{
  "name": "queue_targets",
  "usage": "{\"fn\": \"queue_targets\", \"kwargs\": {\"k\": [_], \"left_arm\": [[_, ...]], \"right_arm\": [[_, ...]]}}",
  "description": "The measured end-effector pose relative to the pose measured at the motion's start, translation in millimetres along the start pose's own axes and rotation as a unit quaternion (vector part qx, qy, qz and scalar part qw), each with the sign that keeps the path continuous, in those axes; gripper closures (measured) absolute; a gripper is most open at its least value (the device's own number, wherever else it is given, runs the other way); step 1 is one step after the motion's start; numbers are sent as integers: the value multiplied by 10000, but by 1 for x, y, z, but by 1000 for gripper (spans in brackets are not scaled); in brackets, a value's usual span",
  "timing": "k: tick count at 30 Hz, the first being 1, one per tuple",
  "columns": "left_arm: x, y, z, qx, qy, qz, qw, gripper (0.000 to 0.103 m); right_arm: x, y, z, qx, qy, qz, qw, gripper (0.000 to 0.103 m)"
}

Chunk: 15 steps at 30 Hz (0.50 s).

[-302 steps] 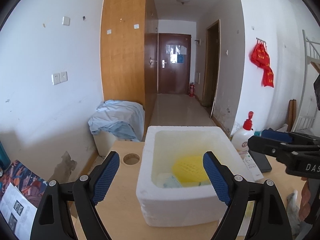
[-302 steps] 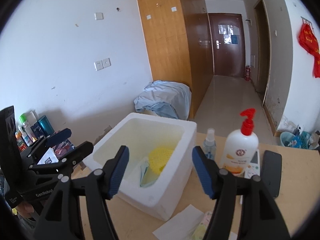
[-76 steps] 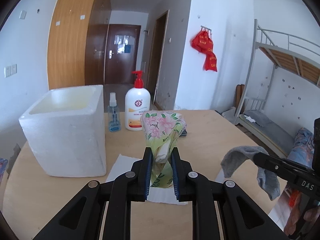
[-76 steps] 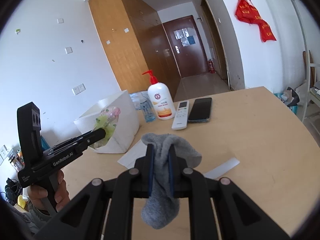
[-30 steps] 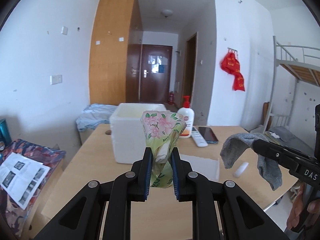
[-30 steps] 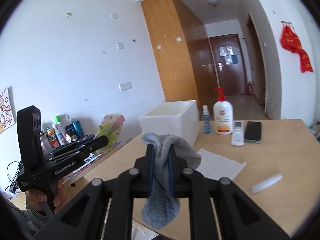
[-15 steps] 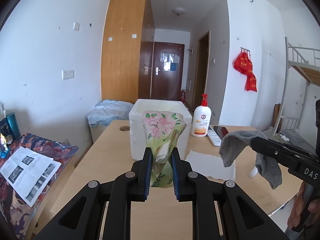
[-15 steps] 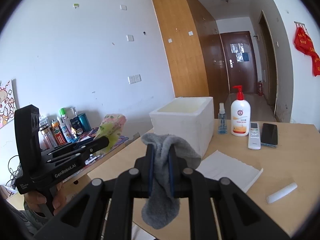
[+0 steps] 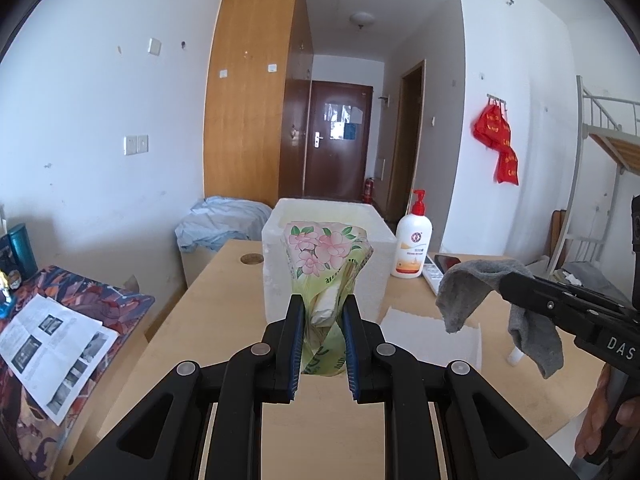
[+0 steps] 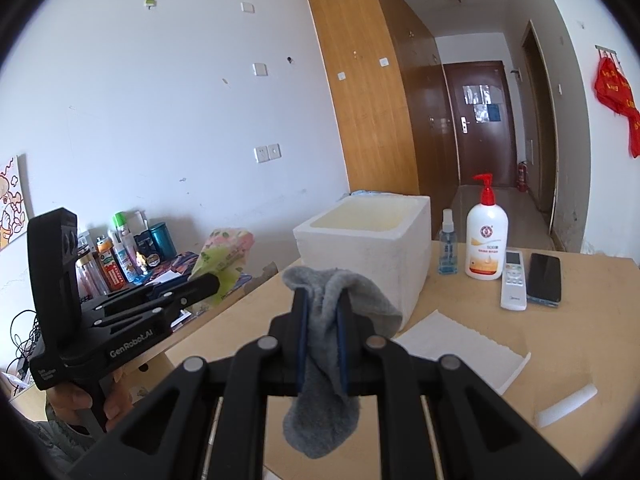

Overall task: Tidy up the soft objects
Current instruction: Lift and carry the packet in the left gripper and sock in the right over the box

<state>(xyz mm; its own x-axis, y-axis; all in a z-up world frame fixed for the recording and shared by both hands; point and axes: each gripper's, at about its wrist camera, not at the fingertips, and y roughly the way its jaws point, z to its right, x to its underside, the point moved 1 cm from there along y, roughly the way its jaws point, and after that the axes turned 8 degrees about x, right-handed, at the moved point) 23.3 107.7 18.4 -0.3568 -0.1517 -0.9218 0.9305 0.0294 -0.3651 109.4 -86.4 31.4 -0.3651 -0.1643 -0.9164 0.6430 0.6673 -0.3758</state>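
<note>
Left tool pinches 1 floral tissue pack; right tool pinches 1 grey sock; 1 foam box beyond.

left wrist cam: looked along table toward door | right wrist cam: faced same way, angled from right | shared: foam box, lotion bottle
</note>
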Motion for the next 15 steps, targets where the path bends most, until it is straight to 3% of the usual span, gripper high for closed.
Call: {"fn": "queue_targets", "kwargs": {"k": [15], "left_arm": [[-24, 31, -6, 1, -28, 11, 10000, 84]], "right_arm": [[-32, 24, 10, 65, -57, 58, 9999, 87]]}}
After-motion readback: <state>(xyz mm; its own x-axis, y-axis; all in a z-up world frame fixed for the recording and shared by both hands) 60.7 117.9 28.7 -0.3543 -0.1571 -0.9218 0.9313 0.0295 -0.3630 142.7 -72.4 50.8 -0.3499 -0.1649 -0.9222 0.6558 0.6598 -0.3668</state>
